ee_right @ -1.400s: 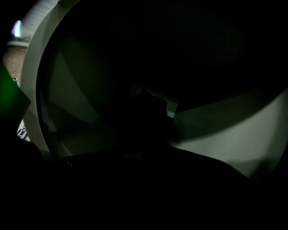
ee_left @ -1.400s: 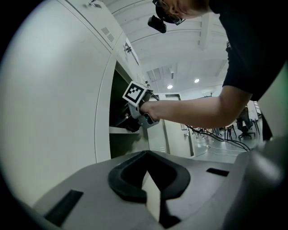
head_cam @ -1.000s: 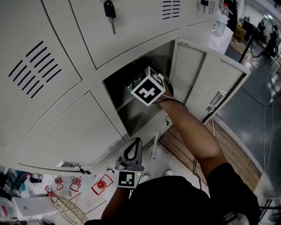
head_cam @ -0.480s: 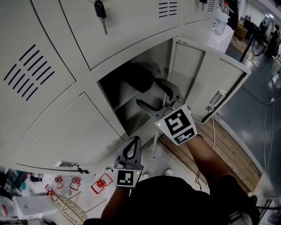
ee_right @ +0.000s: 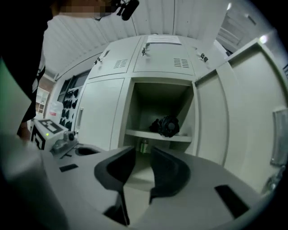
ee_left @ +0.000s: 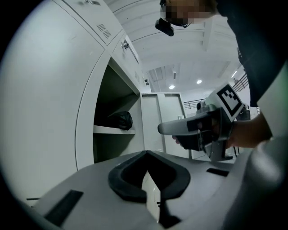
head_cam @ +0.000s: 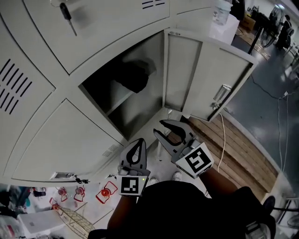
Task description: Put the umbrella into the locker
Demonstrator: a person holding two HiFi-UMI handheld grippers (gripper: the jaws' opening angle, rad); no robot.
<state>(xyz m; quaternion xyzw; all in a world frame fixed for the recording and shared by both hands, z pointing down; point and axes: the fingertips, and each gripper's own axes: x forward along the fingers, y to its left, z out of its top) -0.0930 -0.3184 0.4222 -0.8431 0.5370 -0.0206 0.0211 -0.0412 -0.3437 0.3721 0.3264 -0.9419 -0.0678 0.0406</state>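
The black folded umbrella [head_cam: 133, 74] lies on the shelf inside the open locker [head_cam: 100, 100]; it also shows in the left gripper view as the umbrella [ee_left: 119, 120] and in the right gripper view as the umbrella [ee_right: 166, 126]. My right gripper [head_cam: 168, 131] hangs outside the locker, below its opening, pointing at it. Its jaws are closing with a narrow gap and nothing between them, as the right gripper [ee_right: 142, 153] shows. My left gripper [head_cam: 140, 144] stays low beside it, shut and empty, with the left gripper [ee_left: 145, 155] tips touching.
The locker door [head_cam: 201, 79] stands swung open to the right. A key [head_cam: 67, 16] hangs in the door above. A clear bottle [head_cam: 222, 11] stands at the top right. Wooden boards [head_cam: 236, 149] and a cable cover the floor at the right.
My right gripper has drawn back out of the locker and down toward me, empty, its jaws narrower. The umbrella stays on the shelf. The left gripper has not moved.
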